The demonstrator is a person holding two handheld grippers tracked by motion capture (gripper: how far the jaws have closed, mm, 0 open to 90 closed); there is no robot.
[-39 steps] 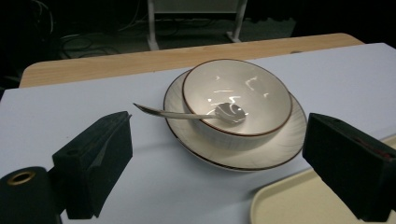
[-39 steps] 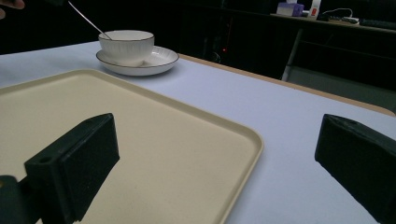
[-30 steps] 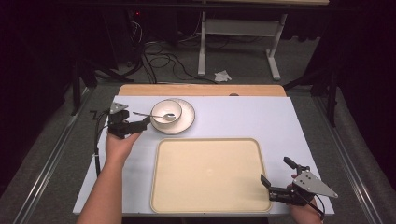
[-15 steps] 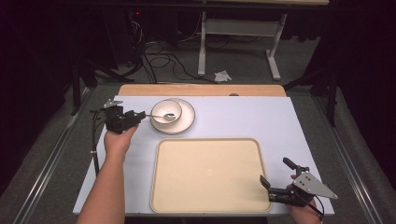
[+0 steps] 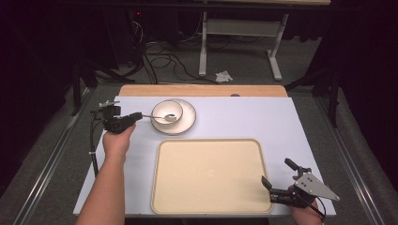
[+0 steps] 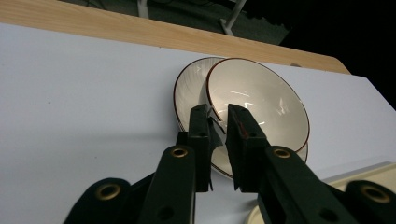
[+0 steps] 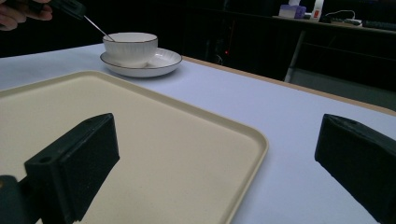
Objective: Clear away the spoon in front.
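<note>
Since a second ago our left gripper (image 5: 136, 115) has drawn back a little toward the table's left edge and lifted, while the right gripper (image 5: 278, 185) has stayed where it was at the tray's near right corner. We see the spoon (image 5: 162, 116) lying with its head inside the bowl (image 5: 166, 112), its thin handle slanting out over the rim toward our left jaws. In the left gripper view those jaws stand nearly closed, with only a narrow gap and a glint of metal between them; we judge they pinch the handle's tip, though the contact is hard to make out. The right gripper view shows its jaws spread wide with nothing between them, hovering over the tray (image 7: 140, 140).

The bowl sits on a saucer (image 5: 185, 123) at the far left of the white table (image 5: 281, 122), just beyond the tray. We expect the spoon to be light, stiff and slick, so it could swivel or slip in a tip grip; taking it further down the handle would be steadier. Bowl and saucer look like glazed ceramic, fragile and smooth, so we should lift the spoon clear without knocking the rim
</note>
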